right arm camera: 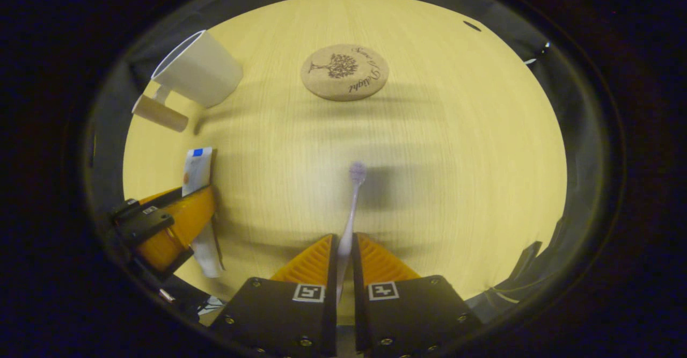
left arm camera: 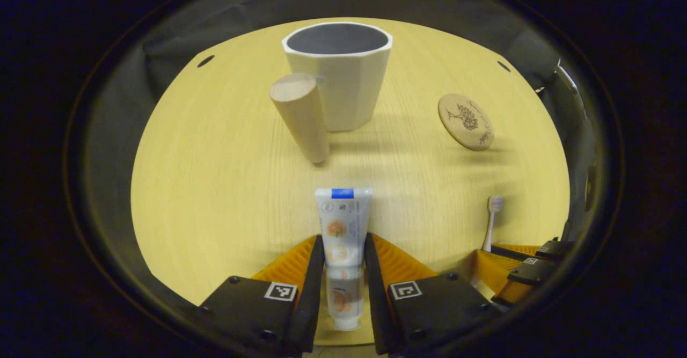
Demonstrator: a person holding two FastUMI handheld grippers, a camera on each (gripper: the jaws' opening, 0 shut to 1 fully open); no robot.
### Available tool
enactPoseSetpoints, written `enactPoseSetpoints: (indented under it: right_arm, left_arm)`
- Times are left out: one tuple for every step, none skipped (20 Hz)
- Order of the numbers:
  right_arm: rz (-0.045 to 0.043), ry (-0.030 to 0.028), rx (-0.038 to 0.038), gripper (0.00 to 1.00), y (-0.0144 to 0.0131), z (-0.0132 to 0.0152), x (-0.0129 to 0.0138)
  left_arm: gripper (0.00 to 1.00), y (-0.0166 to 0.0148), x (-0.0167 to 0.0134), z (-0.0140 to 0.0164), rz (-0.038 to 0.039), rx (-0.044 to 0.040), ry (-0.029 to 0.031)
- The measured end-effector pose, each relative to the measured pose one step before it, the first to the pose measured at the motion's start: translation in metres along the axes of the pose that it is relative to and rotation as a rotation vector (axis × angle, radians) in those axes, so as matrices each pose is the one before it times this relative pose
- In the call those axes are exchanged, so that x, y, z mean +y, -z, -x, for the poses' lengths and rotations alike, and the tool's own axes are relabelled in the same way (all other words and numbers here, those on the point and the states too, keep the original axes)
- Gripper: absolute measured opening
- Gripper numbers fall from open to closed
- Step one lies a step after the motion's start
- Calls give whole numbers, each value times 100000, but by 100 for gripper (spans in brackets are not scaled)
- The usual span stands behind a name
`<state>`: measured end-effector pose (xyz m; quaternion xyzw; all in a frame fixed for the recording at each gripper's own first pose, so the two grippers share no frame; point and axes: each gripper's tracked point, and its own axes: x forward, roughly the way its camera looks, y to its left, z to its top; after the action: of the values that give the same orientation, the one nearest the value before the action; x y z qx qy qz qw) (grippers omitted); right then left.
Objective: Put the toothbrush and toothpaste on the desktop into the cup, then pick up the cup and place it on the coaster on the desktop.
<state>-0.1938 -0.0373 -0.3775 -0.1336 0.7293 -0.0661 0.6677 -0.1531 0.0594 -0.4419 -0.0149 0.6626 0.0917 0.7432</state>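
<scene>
L hand-held gripper (left arm camera: pixel 344 264) clamped on toothpaste (left arm camera: pixel 342 229), R hand-held gripper (right arm camera: pixel 344 256) clamped on toothbrush (right arm camera: pixel 351 207); cup (left arm camera: pixel 343 73) w/ coaster (left arm camera: pixel 465 121) on bench (left arm camera: pixel 214 186)

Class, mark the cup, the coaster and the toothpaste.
cup (left arm camera: pixel 351 87), left gripper view, front wall.
coaster (right arm camera: pixel 344 72), right gripper view, middle of top face.
toothpaste (left arm camera: pixel 343 224), left gripper view, tube body.
</scene>
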Motion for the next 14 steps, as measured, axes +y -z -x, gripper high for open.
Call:
enactPoseSetpoints:
  right_arm:
    - [292, -256, -562, 16, -243, 168, -244]
    - [-3022, 577, 564, 15, 247, 524, 108]
    - [-69, 214, -1188, 3, -426, -301, 54]
    - [285, 93, 491, 4, 267, -52, 9]
    - [676, 85, -615, 3, -110, -3, 55]
    - [490, -30, 453, 3, 18, -58, -44]
    - [204, -88, -78, 3, 39, 46, -18]
    - [100, -276, 227, 3, -27, -41, 2]
    - [99, -151, -156, 4, 13, -97, -22]
    - [270, -83, -38, 4, -23, 19, 54]
    - [186, 64, -236, 4, -4, 1, -16]
    - [156, 43, -78, 4, -35, 59, 13]
    - [289, -11, 4, 3, 140, 25, -31]
    - [194, 24, -177, 4, -141, -56, 22]
  left_arm:
    - [39, -145, -88, 217, -209, -849, -597]
    - [31, 55, -80, 215, -1081, 2129, 331]
    - [27, -54, 80, -385, -1048, -2123, -191]
    - [24, 209, -155, 317, 310, 1496, 310]
    - [24, -266, 12, -53, -238, -1057, 414]
    - [23, 46, 46, 139, 168, 132, 545]
    - [23, -78, 68, 59, 111, -240, 269]
    - [23, 363, 186, -87, 535, 825, -212]
    - [21, 102, 361, 116, 1505, -33, -269]
    - [23, 186, 536, 213, 1931, -129, -408]
    - [22, 42, 722, 354, 2145, -23, -314]
    - [23, 25, 858, 497, 2301, -284, -302]
    - [23, -238, 1038, 508, 2319, -622, -581]
    - [22, -273, 999, 638, 2306, -990, -695]
